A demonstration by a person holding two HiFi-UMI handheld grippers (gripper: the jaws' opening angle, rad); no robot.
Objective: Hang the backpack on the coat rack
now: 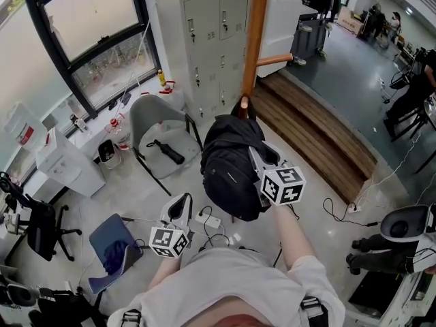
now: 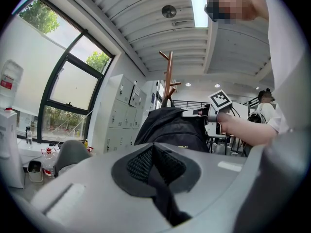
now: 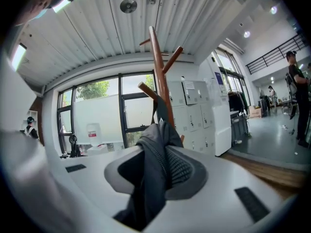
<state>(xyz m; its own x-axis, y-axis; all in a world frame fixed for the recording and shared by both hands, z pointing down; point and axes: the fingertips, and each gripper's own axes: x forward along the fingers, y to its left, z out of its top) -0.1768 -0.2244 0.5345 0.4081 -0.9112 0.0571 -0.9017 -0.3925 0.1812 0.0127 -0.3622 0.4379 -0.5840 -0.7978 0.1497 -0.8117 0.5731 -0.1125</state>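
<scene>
A black backpack (image 1: pixel 228 172) hangs beside the brown wooden coat rack (image 1: pixel 255 39). Its top loop (image 1: pixel 243 106) lies against the pole, and in the right gripper view its strap (image 3: pixel 156 113) runs up to a lower peg (image 3: pixel 146 91). My right gripper (image 1: pixel 257 157) is shut on a fold of the backpack's upper fabric (image 3: pixel 153 164), which is pinched between its pads. My left gripper (image 1: pixel 182 201) stays lower and to the left, apart from the bag. Its jaws are shut with nothing between them (image 2: pixel 153 152). From there I see the backpack (image 2: pixel 170 127) and the right gripper (image 2: pixel 197 113).
Grey lockers (image 1: pixel 211 33) stand behind the rack. A grey chair (image 1: pixel 160 128) is at its left. A wooden platform (image 1: pixel 320 128) runs to the right. A blue chair (image 1: pixel 112 240) and a power strip with cables (image 1: pixel 208 220) lie on the floor near my feet.
</scene>
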